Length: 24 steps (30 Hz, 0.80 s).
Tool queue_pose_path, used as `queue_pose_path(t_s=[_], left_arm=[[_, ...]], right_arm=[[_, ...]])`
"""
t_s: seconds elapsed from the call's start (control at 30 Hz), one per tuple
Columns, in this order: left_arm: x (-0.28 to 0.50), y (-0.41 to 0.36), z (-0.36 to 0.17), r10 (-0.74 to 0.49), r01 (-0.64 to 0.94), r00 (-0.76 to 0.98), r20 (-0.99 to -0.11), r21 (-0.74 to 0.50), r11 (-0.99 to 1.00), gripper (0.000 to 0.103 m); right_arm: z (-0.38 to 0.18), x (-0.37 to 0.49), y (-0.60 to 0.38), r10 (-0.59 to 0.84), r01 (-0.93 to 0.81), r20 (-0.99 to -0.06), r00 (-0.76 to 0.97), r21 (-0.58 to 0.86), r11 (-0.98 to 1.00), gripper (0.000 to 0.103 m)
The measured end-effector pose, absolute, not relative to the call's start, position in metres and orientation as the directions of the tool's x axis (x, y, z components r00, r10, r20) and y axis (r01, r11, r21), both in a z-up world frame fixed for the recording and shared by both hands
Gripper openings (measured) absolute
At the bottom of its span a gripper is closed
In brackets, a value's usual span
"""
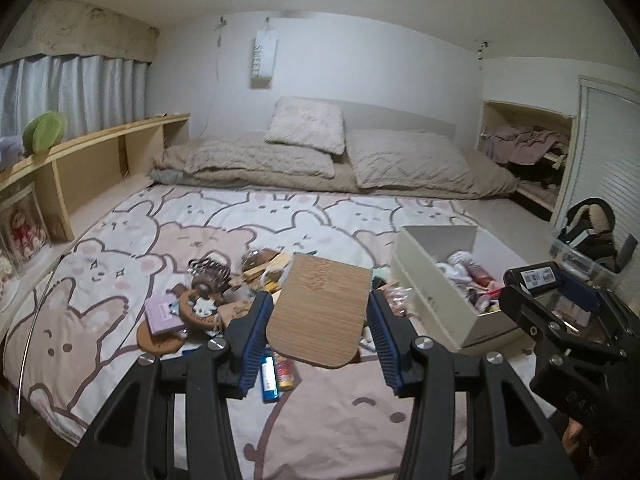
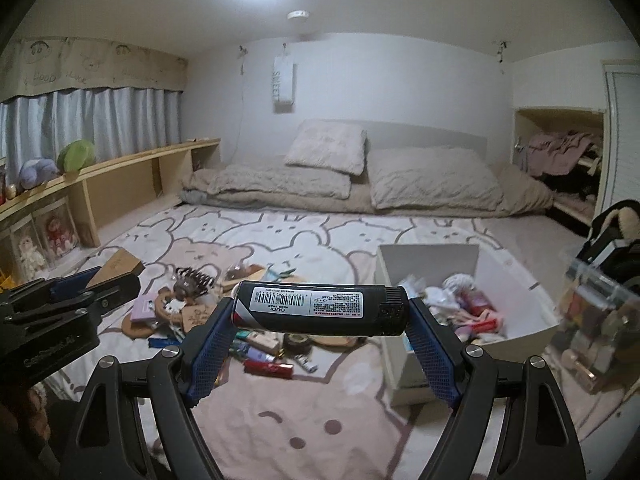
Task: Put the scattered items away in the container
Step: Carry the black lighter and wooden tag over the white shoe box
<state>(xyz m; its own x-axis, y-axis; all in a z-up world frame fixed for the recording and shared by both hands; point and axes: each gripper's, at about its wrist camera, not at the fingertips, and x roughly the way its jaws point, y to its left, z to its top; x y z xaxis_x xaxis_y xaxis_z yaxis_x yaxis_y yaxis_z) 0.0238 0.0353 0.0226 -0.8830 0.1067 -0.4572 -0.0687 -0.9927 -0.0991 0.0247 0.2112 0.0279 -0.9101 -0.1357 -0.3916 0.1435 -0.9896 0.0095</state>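
Grippers sit nearest in both views. Left gripper [image 1: 318,316] pinches a flat wooden board [image 1: 320,312] by its two side edges, the board lifted clear of the bedspread [image 1: 328,412] and tilted away from the camera. Right gripper [image 2: 320,334] clamps a black lighter [image 2: 320,308] end to end, lying crosswise between the blue pads [image 2: 210,356] with its barcode label up. Just below and beyond them a scatter of small items [image 2: 260,354] lies on the cartoon-bear bedspread: lighters, tubes, a lilac card [image 1: 162,314], round cork coasters [image 1: 158,340], a dark hair claw [image 2: 196,276]. Beside the heap, on its right, stands the white container [image 1: 436,300], open-topped and already holding a jumble of small things. Farther off, beige pillows [image 1: 408,160] and a folded quilt lie against the wall.
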Motion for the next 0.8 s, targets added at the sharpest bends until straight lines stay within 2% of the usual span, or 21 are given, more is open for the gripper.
queue_pose_path(t_s=[0.33, 0.57, 0.8], left_arm=[[0.015, 0.058, 0.052, 0.199, -0.15, -0.88, -0.432, -0.143, -0.978, 0.048], [-0.006, 0.084, 0.077, 0.22, -0.174, -0.881, -0.419, -0.144, -0.974, 0.048], [-0.033, 0.114, 0.107, 0.274, -0.22, -0.881, -0.387, -0.178, -0.959, 0.048]], right_arm=[[0.053, 0.021, 0.243, -0.093, 0.097, -0.344, -0.934, 0.006, -0.995, 0.084], [0.072, 0.006, 0.271, -0.083, 0.084, -0.325, -0.942, 0.013, -0.996, 0.084], [0.094, -0.02, 0.302, -0.105, 0.102, -0.321, -0.941, 0.027, -0.994, 0.084]])
